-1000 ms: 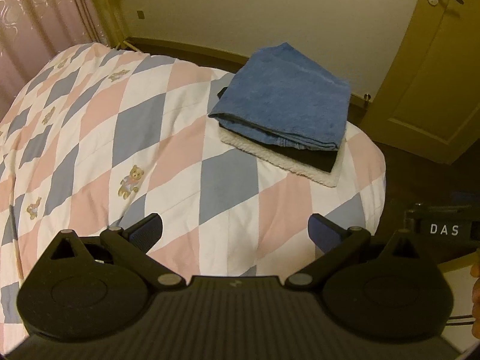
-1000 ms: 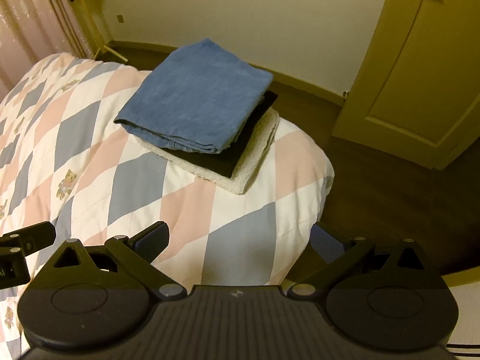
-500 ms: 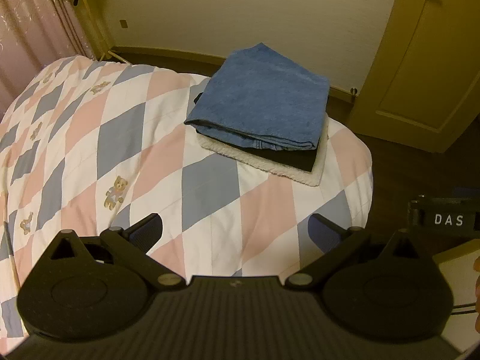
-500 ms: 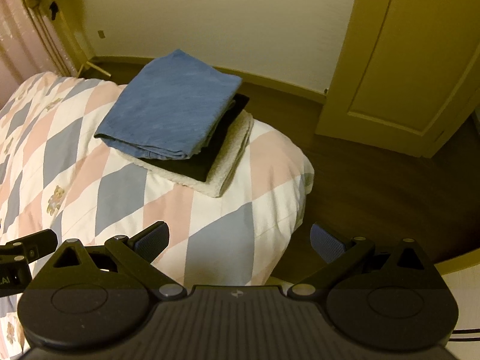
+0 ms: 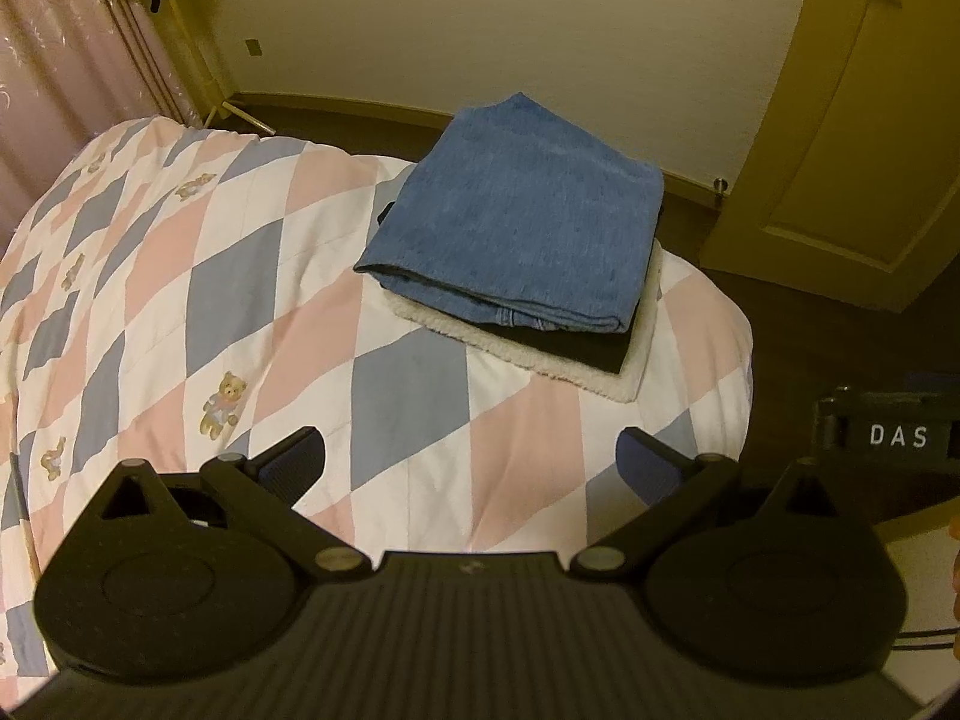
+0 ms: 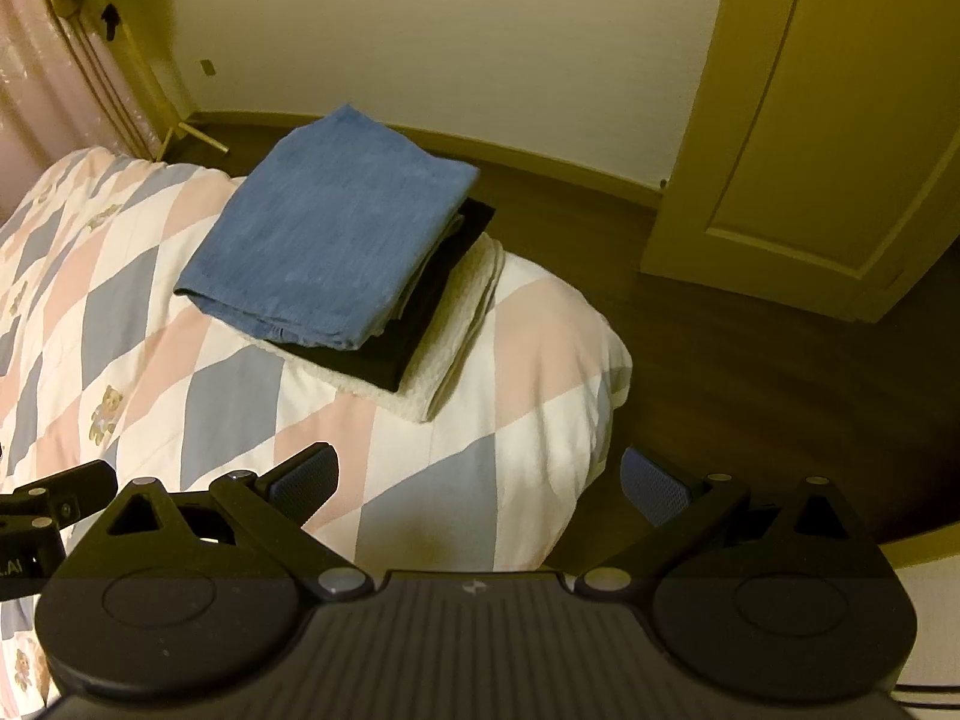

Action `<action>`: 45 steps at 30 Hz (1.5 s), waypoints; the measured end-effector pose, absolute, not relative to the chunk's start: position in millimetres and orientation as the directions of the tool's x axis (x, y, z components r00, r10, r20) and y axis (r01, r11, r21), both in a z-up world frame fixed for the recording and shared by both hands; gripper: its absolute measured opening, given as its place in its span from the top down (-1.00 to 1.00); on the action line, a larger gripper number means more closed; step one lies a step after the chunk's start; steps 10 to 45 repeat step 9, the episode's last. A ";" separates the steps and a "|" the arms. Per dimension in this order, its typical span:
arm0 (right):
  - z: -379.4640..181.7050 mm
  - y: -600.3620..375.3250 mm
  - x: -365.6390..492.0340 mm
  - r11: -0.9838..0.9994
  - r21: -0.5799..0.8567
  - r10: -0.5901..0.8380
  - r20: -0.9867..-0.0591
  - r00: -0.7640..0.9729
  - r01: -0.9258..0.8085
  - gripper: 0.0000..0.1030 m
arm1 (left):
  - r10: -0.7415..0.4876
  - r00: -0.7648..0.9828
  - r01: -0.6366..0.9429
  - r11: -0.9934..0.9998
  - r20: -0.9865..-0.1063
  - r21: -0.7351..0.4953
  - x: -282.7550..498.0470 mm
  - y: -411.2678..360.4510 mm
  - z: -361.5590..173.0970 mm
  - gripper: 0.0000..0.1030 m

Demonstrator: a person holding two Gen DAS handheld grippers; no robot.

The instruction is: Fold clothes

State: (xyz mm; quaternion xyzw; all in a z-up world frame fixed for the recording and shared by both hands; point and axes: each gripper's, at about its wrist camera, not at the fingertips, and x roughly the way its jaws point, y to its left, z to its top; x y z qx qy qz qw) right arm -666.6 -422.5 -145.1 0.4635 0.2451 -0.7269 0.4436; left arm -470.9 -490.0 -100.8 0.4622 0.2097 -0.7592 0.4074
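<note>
**Two wrist cameras looking down over the bed corner**

The left wrist view looks forward and down past its own spread fingers at the bottom of the frame, with the quilt filling the left and centre. The right wrist view faces the same way from further right, its fingers low in frame, floor at right. Both share the folded stack, the wall and the door, all at middle distance.

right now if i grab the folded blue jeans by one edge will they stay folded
Probably not: the folded blue jeans show loose layered edges, so they would likely droop open. Denim looks thick, so fairly heavy. Resting atop the black garment, they may drag it.
</note>
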 end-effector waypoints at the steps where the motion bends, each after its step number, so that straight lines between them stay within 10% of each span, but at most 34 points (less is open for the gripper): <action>1: -145.4 -425.1 -669.7 -0.484 0.055 -0.418 -0.892 -0.175 0.873 -1.00 | -0.423 -0.240 0.814 -0.579 -0.873 0.057 -474.4 -491.8 -100.8 -0.99; 45: -142.2 -444.7 -696.9 -0.461 0.057 -0.420 -0.893 -0.161 0.886 -1.00 | -0.444 -0.257 0.823 -0.566 -0.858 0.046 -494.3 -501.8 -92.5 -0.99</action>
